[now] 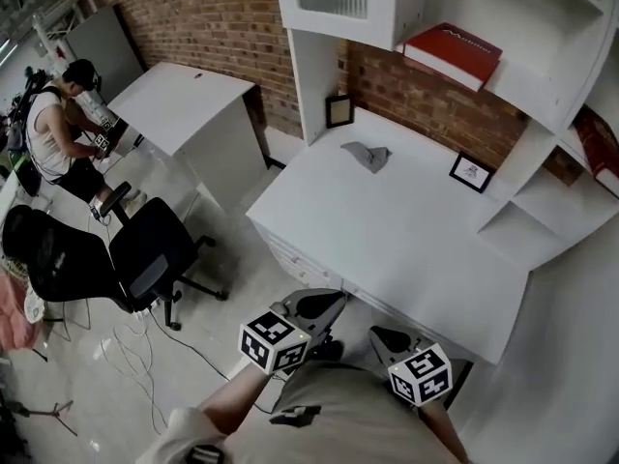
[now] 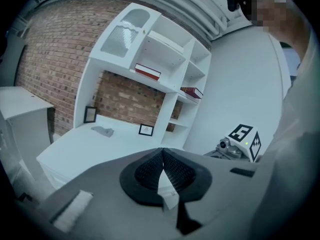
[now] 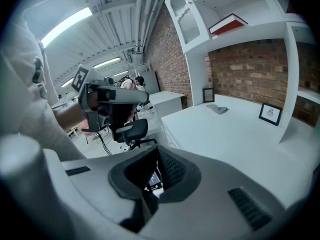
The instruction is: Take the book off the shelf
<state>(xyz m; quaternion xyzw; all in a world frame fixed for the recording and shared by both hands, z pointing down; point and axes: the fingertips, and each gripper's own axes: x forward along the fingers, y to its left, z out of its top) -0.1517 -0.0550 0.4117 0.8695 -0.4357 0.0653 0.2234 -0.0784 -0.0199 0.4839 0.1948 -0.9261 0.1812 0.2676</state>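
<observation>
A red book (image 1: 453, 54) lies flat on the upper shelf of the white shelf unit above the desk; it also shows in the left gripper view (image 2: 148, 72) and the right gripper view (image 3: 228, 24). My left gripper (image 1: 327, 304) is held low before the desk's near edge, far from the book, its jaws shut with nothing between them (image 2: 162, 153). My right gripper (image 1: 384, 337) is beside it at the same edge, also shut and empty (image 3: 157, 153). Both point towards the desk and shelves.
The white desk (image 1: 406, 240) carries a crumpled grey cloth (image 1: 368, 155) and two small framed pictures (image 1: 339, 110) (image 1: 471, 172). A second red book (image 1: 600, 148) lies on a lower right shelf. Black office chairs (image 1: 145, 254) and a seated person (image 1: 53, 129) are at the left.
</observation>
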